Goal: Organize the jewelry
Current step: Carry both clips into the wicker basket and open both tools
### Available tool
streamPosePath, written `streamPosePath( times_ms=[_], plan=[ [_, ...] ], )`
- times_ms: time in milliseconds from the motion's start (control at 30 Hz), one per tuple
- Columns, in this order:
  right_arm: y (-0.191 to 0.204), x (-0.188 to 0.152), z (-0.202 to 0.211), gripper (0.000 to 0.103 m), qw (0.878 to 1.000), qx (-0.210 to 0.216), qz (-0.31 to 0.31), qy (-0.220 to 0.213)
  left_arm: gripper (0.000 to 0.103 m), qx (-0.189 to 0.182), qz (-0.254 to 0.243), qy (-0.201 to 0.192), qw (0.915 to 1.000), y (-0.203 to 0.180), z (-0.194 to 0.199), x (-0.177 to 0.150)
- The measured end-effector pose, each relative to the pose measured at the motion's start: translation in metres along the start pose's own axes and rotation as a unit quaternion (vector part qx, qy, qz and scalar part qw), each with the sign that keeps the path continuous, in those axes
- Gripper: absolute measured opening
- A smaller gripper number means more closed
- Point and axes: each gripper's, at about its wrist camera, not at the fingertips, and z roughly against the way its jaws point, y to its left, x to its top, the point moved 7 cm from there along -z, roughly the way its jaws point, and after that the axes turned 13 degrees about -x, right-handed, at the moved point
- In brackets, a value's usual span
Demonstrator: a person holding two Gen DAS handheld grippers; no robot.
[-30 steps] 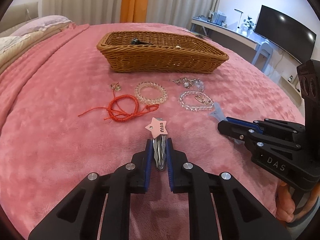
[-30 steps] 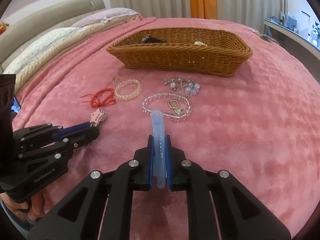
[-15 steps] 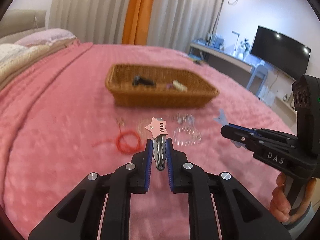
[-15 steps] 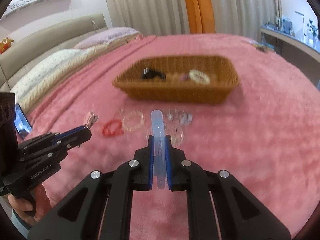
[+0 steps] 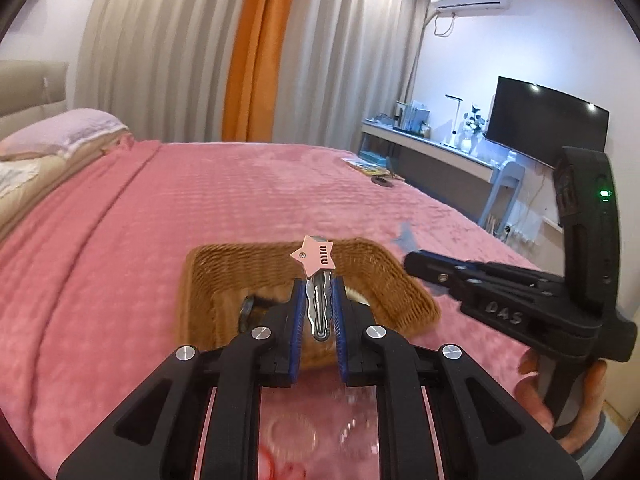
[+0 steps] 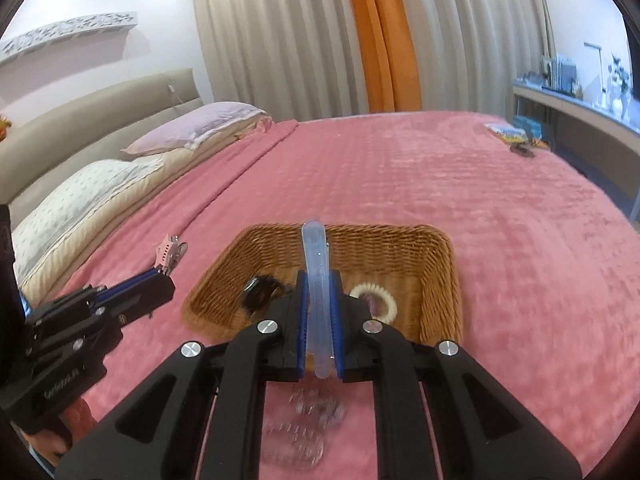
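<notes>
We note the left gripper (image 5: 317, 312) clamped on a silver hair clip topped with a pink star (image 5: 314, 260); its blue pads (image 5: 297, 320) press the clip's wavy metal body from both sides, and the star end sticks out past the fingertips. The right gripper (image 6: 320, 312) is likewise closed on a translucent pale-blue hair clip (image 6: 318, 280), which stands up between the fingers with its rounded tip well beyond them.

Both clips hang above the near part of the wicker basket (image 5: 360, 256) on the pink bedspread (image 5: 160, 220). Neither touches the wicker. In the right wrist view, the basket holds a black hair accessory (image 6: 260, 290) on the left of its floor and a cream ring-shaped band (image 6: 378, 298) to the right (something pinkish lies inside that ring, too blurred to name).

Clear beaded bracelets (image 6: 304, 432) lie on the bedspread beneath the right gripper, outside the basket, blurred. The two grippers sit side by side, apart.
</notes>
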Motion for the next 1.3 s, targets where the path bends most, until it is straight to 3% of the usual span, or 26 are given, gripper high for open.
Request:
streamPosePath(
  times_ms=[267, 600, 733, 800, 900, 1133, 1300],
  plan=[
    [-0.018, 0.0, -0.084, 0.009, 0.997, -0.003, -0.036, 0.061, 0.012, -0.018, 0.022, 0.042, 0.9987, 0.028, -0.078, -0.014],
    [-0.025, -0.03, -0.126, 0.011, 0.99, -0.012, -0.051, 0.129, 0.013, -0.029, 0.032, 0.078, 0.996, 0.038, -0.104, -0.037],
    [-0.029, -0.026, -0.116, 0.031, 0.991, -0.005, -0.059, 0.119, 0.027, -0.031, 0.031, 0.063, 0.9971, 0.035, -0.089, -0.032],
    [-0.028, -0.022, -0.104, 0.031, 0.993, -0.009, -0.054, 0.105, 0.029, -0.03, 0.026, 0.052, 0.9979, 0.031, -0.076, -0.026],
    [-0.025, -0.016, -0.076, 0.031, 0.995, -0.004, -0.05, 0.084, 0.04, -0.013, 0.015, 0.029, 0.9994, 0.024, -0.048, -0.018],
    [-0.016, -0.024, -0.005, 0.031, 0.999, -0.01, -0.026, 0.037, 0.04, -0.001, -0.004, -0.015, 0.9999, 0.006, 0.03, -0.009],
    [-0.007, -0.045, 0.026, 0.031, 1.0, -0.005, -0.015, 0.025, 0.04, 0.003, 0.003, -0.025, 0.9997, 0.001, 0.074, -0.029]
  ],
)
